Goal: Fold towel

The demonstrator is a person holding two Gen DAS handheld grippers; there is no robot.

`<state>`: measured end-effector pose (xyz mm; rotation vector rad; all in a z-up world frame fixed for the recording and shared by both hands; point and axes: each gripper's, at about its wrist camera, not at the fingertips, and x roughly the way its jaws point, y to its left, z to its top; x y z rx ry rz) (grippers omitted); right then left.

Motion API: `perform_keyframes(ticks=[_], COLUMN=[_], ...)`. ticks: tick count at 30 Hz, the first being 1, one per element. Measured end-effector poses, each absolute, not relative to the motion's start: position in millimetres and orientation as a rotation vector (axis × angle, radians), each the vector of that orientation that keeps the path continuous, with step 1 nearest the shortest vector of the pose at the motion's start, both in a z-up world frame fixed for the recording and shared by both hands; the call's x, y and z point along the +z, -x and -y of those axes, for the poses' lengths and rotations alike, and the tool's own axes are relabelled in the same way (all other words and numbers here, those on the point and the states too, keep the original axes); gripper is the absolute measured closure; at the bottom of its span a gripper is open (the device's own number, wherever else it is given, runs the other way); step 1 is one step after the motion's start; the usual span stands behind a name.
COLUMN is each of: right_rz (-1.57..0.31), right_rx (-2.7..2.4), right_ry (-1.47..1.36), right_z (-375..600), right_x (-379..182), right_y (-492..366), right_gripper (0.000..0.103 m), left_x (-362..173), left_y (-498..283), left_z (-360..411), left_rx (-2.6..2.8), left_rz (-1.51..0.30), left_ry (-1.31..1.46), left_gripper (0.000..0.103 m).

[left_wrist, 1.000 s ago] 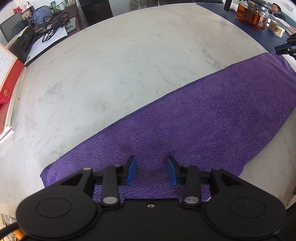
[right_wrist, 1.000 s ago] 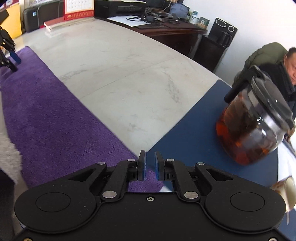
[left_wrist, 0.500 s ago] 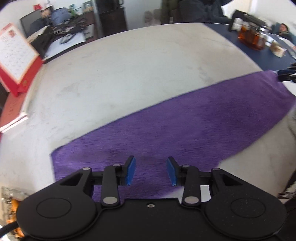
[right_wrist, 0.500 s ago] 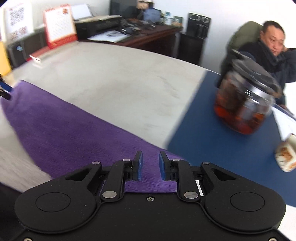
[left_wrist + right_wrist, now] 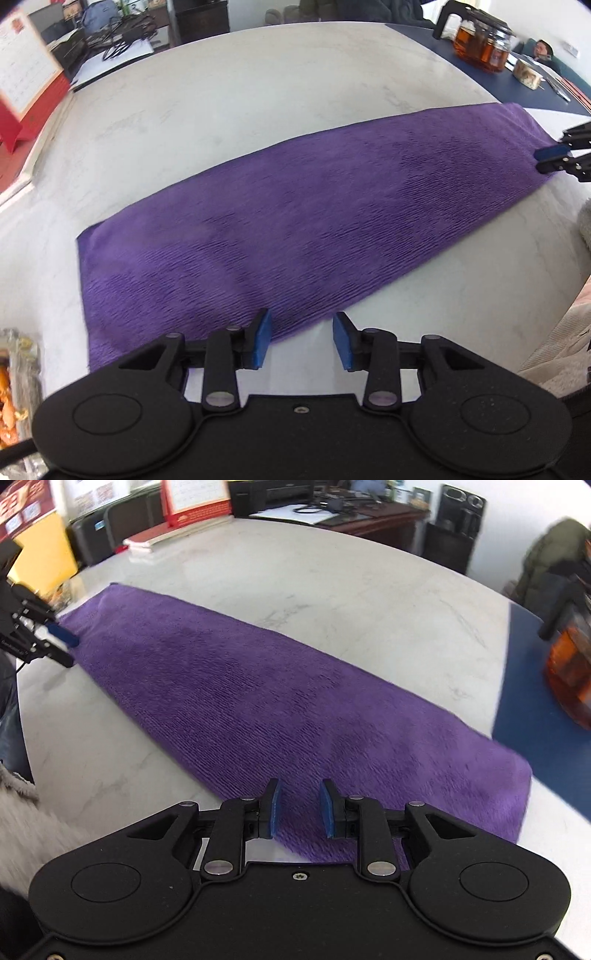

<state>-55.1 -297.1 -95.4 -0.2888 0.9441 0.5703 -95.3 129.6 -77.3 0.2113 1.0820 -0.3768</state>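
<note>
left wrist: towel [image 5: 314, 221] flat ahead of left gripper [image 5: 301, 341].

Purple towel [image 5: 303, 221] on white marbled table [image 5: 258, 92]

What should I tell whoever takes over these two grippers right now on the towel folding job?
Left gripper: open, holding nothing, over the near edge of the towel at its left end.
Right gripper: jaws opening, nothing pinched, over the near edge at the right end.
Towel: flat on the table as a long strip, its right end beside the blue mat.
Done: looks folded once lengthwise, though I can't confirm layers.
Left: probably bring one short end over to the other.
Watch the teapot on the mat.
</note>
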Motion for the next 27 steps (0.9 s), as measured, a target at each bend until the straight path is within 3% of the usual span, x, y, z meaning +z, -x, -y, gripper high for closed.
perform_keyframes(ticks=[7, 18, 27], right_rz=[-0.982, -0.936, -0.916], right_rx=[0.447, 0.315, 0.151], right_ry=[0.342, 0.161, 0.092], right_z=[297, 312, 364], right_x=[-91, -96, -101], right_y=[53, 37, 54], right_gripper=[0.077, 0.077, 0.064], left_x=[-64, -75, -68], left_y=[106, 106, 114], left_z=[-167, -200, -223], left_rx=[-0.260, -0.044, 0.081], left_rz=[-1.065, -0.992, -0.987], left_ry=[-0.097, 0.002, 0.049], left_gripper=[0.069, 0.068, 0.069])
